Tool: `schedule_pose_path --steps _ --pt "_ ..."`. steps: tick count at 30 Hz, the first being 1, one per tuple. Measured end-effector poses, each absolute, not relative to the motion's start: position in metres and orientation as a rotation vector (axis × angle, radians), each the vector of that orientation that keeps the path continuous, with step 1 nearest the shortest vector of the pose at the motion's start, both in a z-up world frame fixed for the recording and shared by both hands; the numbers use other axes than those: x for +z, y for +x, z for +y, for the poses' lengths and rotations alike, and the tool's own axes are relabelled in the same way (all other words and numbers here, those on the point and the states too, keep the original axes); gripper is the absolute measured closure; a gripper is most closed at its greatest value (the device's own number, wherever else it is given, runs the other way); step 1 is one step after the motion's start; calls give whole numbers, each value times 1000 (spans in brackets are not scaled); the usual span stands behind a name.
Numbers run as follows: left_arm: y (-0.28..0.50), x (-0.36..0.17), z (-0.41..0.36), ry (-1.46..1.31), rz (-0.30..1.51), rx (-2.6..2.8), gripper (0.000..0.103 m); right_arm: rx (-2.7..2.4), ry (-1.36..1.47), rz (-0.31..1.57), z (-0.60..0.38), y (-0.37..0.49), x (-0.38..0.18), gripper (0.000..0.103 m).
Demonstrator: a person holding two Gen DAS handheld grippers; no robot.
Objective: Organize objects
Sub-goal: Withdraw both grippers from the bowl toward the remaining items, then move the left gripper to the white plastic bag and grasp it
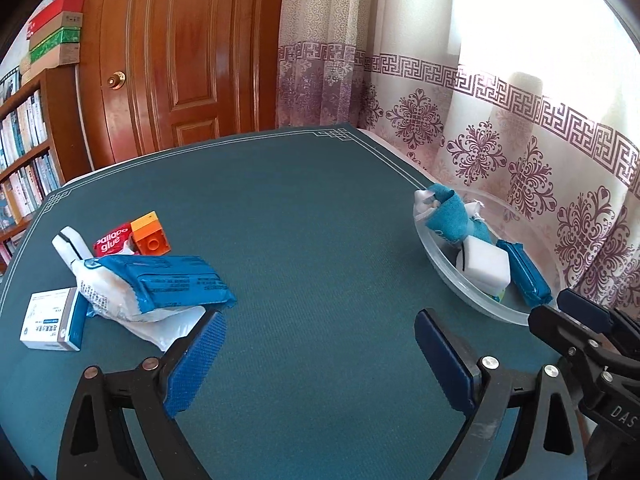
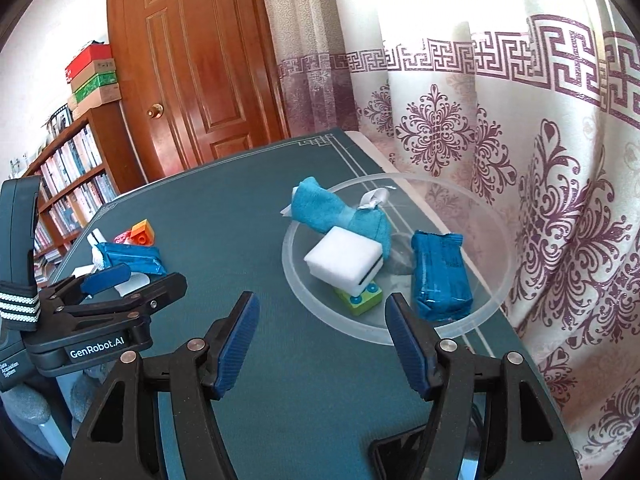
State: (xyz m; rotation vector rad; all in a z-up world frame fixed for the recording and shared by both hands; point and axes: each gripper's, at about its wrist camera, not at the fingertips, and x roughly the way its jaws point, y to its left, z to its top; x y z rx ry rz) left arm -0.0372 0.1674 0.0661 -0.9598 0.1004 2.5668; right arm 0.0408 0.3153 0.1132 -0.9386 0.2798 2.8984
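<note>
One clear round plastic bowl (image 2: 496, 300) at the table's right edge holding four items, one blue foil packet (image 2: 440, 276) among them, five loose items (image 1: 132, 280) far left, bare green mat (image 1: 312, 240) between, left gripper (image 1: 320, 360) released, right gripper (image 2: 320, 344) released, both empty.

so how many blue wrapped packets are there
2: one blue packet inside the clear bowl, another blue packet on the pile left of the table; more could be hidden under it.
</note>
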Motion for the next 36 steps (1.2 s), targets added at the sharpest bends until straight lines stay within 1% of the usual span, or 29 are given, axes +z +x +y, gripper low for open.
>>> schedule_pose_path --steps 13,16,19,29,36 --pt "-51 52 91 -1067 -67 2674 3 2964 -1065 224 262 24 99 35" --pt "-54 50 75 -1088 -107 2702 3 2969 -1101 233 256 20 95 33" --pt "-58 49 61 -1099 -146 2724 3 2974 -1127 226 249 16 91 33" --pt "-71 48 21 -1150 -310 2778 3 2996 -1166 224 239 12 83 33" --pt "-89 39 15 -1254 -357 2802 3 3006 -1170 241 240 12 81 33"
